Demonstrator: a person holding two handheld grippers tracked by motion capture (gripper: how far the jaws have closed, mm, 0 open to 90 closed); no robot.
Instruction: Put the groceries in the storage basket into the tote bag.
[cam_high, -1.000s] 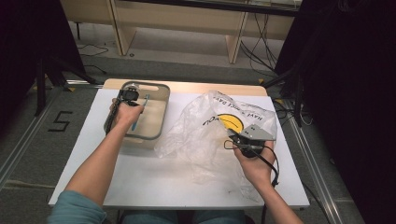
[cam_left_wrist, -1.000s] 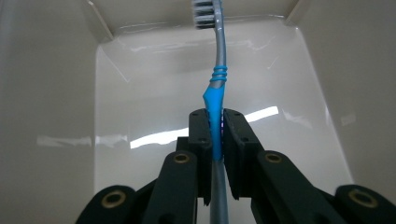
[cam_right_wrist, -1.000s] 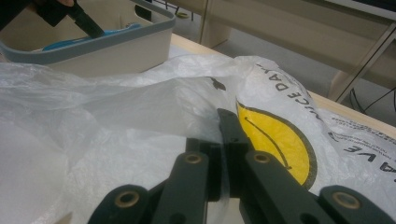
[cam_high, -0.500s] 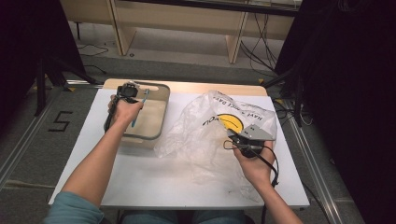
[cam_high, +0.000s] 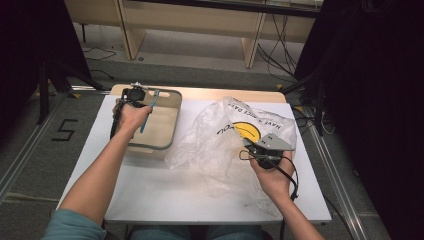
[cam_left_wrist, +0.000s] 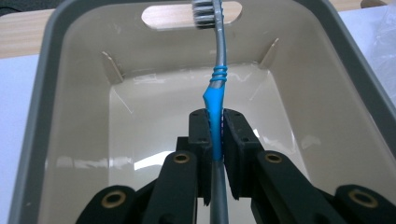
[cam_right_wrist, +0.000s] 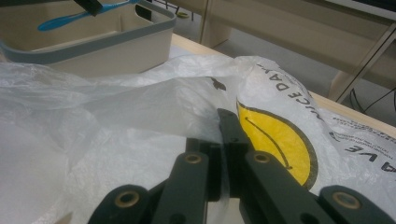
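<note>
My left gripper (cam_left_wrist: 215, 126) is shut on the handle of a blue and grey toothbrush (cam_left_wrist: 219, 70), whose bristled head points up and away over the beige bin (cam_left_wrist: 70, 93) with the grey rim. From above, the toothbrush (cam_high: 148, 112) hangs tilted over the bin (cam_high: 162, 135) in my left gripper (cam_high: 134, 95). My right gripper (cam_right_wrist: 224, 135) is shut on a fold of the clear plastic bag (cam_right_wrist: 116, 112) with the yellow smiley print (cam_right_wrist: 280, 140). In the high view that bag (cam_high: 225, 135) lies crumpled right of the bin, with my right gripper (cam_high: 257, 150) at its near right side.
The white table (cam_high: 165, 195) has bare room in front of the bin and the bag. A wooden strip (cam_high: 225, 93) runs along its far edge. Beyond it lie the floor with cables (cam_high: 280, 55) and wooden furniture legs (cam_high: 250, 47). A floor mark "5" (cam_high: 64, 129) sits at the left.
My left gripper has lifted the toothbrush a little higher above the bin. The right hand and the bag have stayed put.
</note>
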